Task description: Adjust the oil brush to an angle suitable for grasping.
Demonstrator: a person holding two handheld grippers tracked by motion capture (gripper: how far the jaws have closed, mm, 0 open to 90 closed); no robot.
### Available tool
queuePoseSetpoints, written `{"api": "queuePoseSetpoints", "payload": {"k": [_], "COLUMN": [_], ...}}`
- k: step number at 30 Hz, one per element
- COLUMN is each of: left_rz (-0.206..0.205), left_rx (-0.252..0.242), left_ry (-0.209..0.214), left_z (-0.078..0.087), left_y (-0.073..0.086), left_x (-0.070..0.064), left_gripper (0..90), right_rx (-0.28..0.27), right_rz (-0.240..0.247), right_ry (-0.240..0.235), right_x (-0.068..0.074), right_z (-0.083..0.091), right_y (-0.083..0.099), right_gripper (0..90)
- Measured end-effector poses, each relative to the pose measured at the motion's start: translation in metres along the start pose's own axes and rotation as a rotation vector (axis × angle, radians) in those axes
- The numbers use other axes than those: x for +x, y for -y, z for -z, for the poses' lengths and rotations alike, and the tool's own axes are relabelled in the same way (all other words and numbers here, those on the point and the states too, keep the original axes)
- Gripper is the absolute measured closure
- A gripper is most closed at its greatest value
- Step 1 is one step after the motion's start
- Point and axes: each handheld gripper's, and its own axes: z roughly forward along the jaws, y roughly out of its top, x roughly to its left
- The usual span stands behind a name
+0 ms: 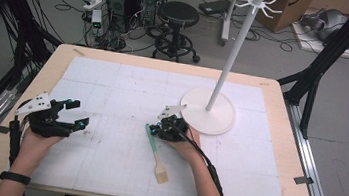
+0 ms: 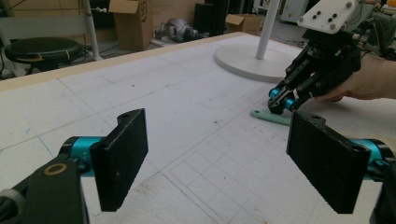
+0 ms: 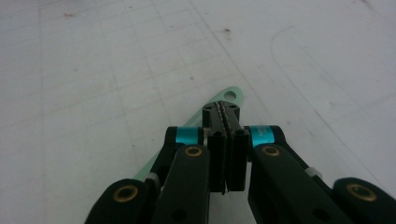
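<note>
A spatula (image 1: 155, 151) with a pale green handle and a beige head lies flat on the white mat, near the middle of the table. My right gripper (image 1: 151, 129) is shut, its tips down at the far end of the handle (image 3: 229, 95). The pads meet with nothing between them, and the handle passes underneath. The left gripper view shows the same right gripper (image 2: 281, 101) touching the handle (image 2: 272, 117). My left gripper (image 1: 78, 114) hovers open at the table's left with nothing between its jaws, and it points toward the spatula.
A white hanger stand has a round base (image 1: 221, 120) just right of my right hand and a tall pole (image 1: 230, 59) with hooks on top. The white gridded mat (image 1: 113, 85) covers the wooden table. A stool (image 1: 178, 15) and computers stand beyond the far edge.
</note>
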Motion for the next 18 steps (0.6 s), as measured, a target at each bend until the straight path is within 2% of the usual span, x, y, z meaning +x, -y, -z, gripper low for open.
{"api": "queuePoseSetpoints", "payload": {"k": [5,9,15,18], "left_rz": [0.001,0.000,-0.004,-0.007], "left_rx": [-0.003,-0.004,-0.002,0.004], "left_ry": [-0.001,0.000,0.002,0.002], "left_z": [0.001,0.001,0.001,0.001], "left_y": [0.000,0.000,0.000,0.000], "left_x": [0.000,0.000,0.000,0.000], "left_gripper": [21.3,21.3,21.4,21.4], "right_rx": [0.016,0.012,0.023,0.022], "right_rz": [0.022,0.077,0.123,0.143], "right_ry": [-0.039,-0.081,-0.139,-0.138], "right_x": [0.012,0.021,0.037,0.043], "right_z": [-0.010,-0.019,-0.028,-0.031], "right_y": [-0.009,-0.017,-0.024,-0.027], "right_gripper": [89.9,89.9,89.9,89.9]}}
